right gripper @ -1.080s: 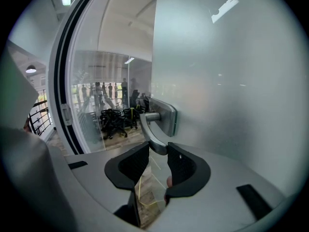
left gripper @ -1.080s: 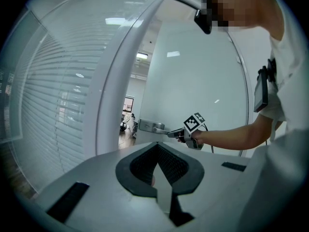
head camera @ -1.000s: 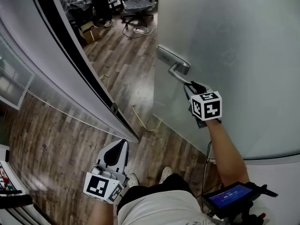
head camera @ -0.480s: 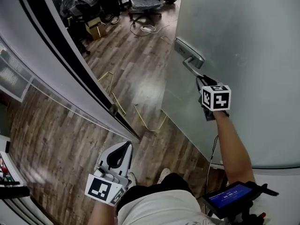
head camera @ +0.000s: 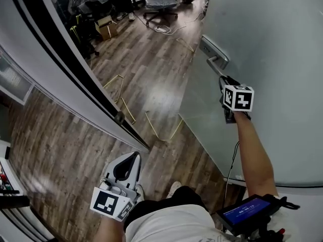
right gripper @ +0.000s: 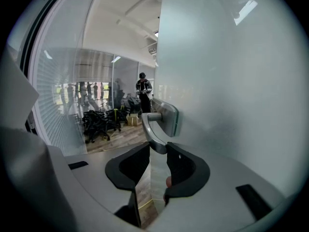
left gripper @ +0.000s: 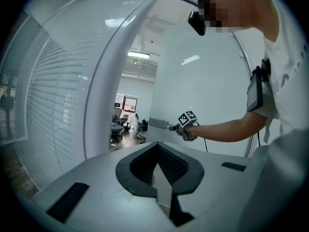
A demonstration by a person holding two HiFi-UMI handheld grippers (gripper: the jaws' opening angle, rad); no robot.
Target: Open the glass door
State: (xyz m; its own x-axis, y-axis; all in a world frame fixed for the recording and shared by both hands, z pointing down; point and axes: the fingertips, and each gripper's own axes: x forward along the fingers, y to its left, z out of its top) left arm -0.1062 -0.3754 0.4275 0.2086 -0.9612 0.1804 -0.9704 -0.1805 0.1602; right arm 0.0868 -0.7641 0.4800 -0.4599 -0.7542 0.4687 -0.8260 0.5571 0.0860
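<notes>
Here the glass door (head camera: 272,39) stands partly swung from its dark-edged frame (head camera: 75,69), with wooden floor (head camera: 146,79) showing through the gap. The right gripper (head camera: 225,82) reaches forward on an outstretched arm, and its jaws are clamped on the free end of the metal door handle (right gripper: 157,124), one pad on each side of the lever. The left gripper (head camera: 133,158) hangs low by the person's hip, well apart from the door, its jaws closed together with nothing between them. Beyond the doorway are office chairs (head camera: 161,1) and a standing person (right gripper: 143,93).
</notes>
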